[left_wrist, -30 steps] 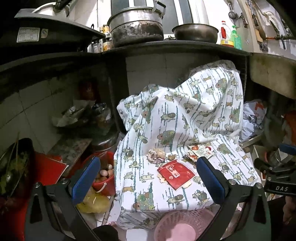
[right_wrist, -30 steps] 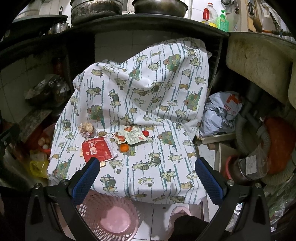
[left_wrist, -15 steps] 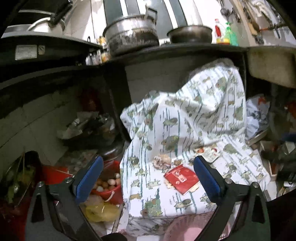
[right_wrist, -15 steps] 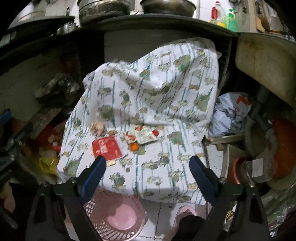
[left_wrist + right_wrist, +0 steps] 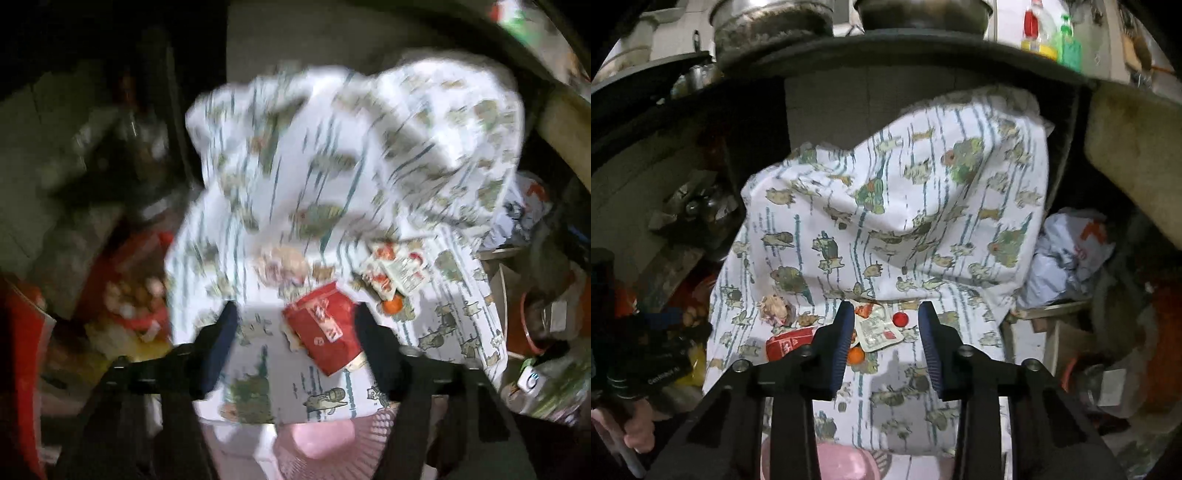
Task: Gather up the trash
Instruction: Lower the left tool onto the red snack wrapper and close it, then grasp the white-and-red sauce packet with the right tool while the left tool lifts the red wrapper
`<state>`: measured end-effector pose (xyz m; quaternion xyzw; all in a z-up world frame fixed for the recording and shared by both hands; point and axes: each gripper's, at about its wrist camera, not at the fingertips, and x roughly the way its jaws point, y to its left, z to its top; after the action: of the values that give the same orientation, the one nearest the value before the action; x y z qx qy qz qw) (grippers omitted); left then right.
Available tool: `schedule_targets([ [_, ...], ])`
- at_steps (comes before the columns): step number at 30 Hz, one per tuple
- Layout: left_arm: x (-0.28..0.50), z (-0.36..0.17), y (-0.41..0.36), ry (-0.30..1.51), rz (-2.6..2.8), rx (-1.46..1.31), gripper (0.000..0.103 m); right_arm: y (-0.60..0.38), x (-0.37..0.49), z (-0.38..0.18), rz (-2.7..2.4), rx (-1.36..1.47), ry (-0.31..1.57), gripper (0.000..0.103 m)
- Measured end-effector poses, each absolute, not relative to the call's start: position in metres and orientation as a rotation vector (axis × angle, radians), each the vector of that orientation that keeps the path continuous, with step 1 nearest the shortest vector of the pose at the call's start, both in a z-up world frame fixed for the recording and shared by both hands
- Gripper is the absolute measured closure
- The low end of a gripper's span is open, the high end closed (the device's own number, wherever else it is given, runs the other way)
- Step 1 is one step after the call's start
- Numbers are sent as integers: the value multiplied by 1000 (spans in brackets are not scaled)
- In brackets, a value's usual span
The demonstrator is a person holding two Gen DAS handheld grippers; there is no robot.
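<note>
Trash lies on a low surface under a patterned cloth (image 5: 886, 391). In the blurred left wrist view, a red packet (image 5: 325, 328) lies between the closing jaws of my left gripper (image 5: 295, 314), and the pads are clear of it. A crumpled paper ball (image 5: 280, 266) sits just beyond. My right gripper (image 5: 885, 308) hovers over a white sauce wrapper (image 5: 877, 328), its jaws closing with the wrapper between them but untouched. A small red ball (image 5: 900, 318) and an orange piece (image 5: 856, 355) lie beside the wrapper. The red packet (image 5: 786, 341) and paper ball (image 5: 774, 306) lie to its left.
A pink slotted basket (image 5: 846, 461) stands on the floor below the cloth's front edge. A pale plastic bag (image 5: 1067, 251) sits at the right. A dark counter (image 5: 923, 55) with pots and bottles overhangs the back. A hand (image 5: 637, 428) holds the left gripper's body at the left edge.
Both grippers have moved in toward the trash and narrowed their jaws. The left one tipped downward over the red packet; the right one now frames the white wrapper.
</note>
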<state>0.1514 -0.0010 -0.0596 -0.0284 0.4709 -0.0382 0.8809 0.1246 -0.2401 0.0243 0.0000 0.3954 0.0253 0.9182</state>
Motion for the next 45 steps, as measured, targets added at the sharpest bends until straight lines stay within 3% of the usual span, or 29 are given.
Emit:
schedule_targets([
  [7, 203, -151, 10, 1258, -67, -297, 22, -241, 160, -44, 56, -3, 982, 65],
  [11, 208, -190, 12, 1390, -85, -440, 42, -252, 175, -58, 50, 54, 1022, 65],
  [16, 206, -205, 8, 1410, -72, -497, 55, -260, 182, -68, 27, 62, 1046, 64],
  [22, 210, -217, -1, 1431, -99, -531, 85, -260, 182, -73, 21, 40, 1059, 63],
  [23, 210, -216, -4, 1429, -96, -512, 95, -260, 182, -74, 18, 34, 1059, 63],
  [25, 212, -215, -5, 1413, -91, -491, 102, -261, 182, -76, 15, 34, 1067, 62],
  [34, 199, -132, -11, 1216, -203, -366, 103, -254, 198, -91, 41, 98, 1125, 54],
  [45, 203, -101, 28, 1160, -171, -372, 103, -163, 236, -156, 145, -68, 1267, 53],
])
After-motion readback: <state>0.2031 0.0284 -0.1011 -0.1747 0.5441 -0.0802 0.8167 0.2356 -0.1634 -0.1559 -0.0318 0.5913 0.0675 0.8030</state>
